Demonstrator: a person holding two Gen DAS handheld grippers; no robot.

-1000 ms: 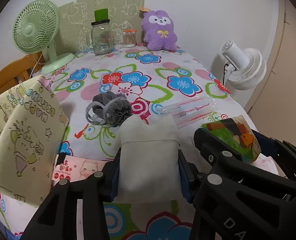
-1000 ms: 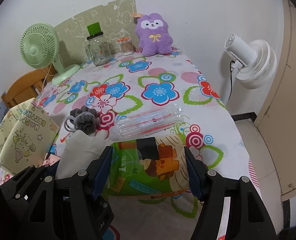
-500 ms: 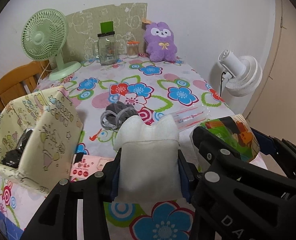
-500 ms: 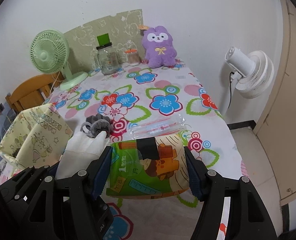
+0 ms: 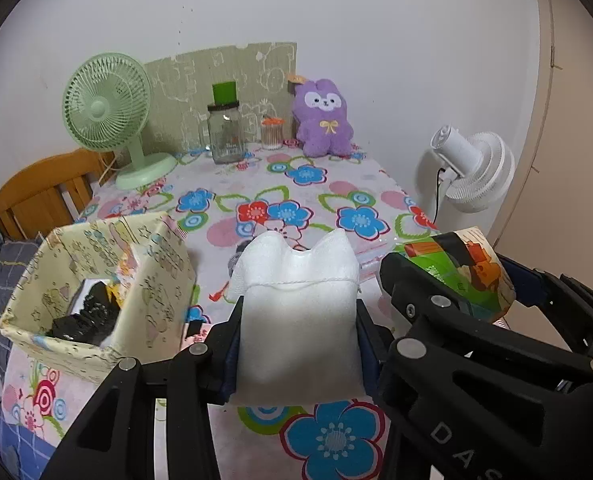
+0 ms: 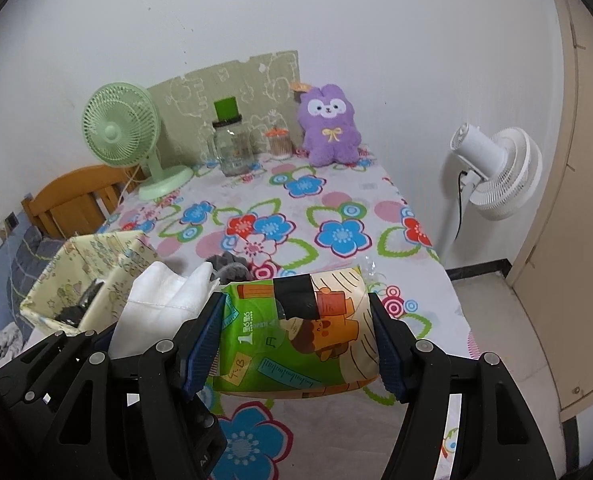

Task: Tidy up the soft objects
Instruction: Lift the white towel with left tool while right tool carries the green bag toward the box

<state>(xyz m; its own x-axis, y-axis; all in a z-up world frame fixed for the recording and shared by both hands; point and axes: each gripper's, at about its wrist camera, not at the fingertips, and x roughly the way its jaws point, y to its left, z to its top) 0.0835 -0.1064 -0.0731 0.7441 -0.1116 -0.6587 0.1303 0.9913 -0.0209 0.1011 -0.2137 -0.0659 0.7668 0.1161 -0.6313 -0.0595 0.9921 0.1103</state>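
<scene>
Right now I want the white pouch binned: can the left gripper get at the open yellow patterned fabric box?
Probably yes. The left gripper, shut on the white pouch, hangs above the table; the yellow patterned fabric box stands just to its left, open-topped, nothing between them.

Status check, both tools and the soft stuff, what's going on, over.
Left tool shut on white pouch. Right tool shut on tissue pack. Both clear of the table. Fabric bin open at left, nothing blocking it.
</scene>
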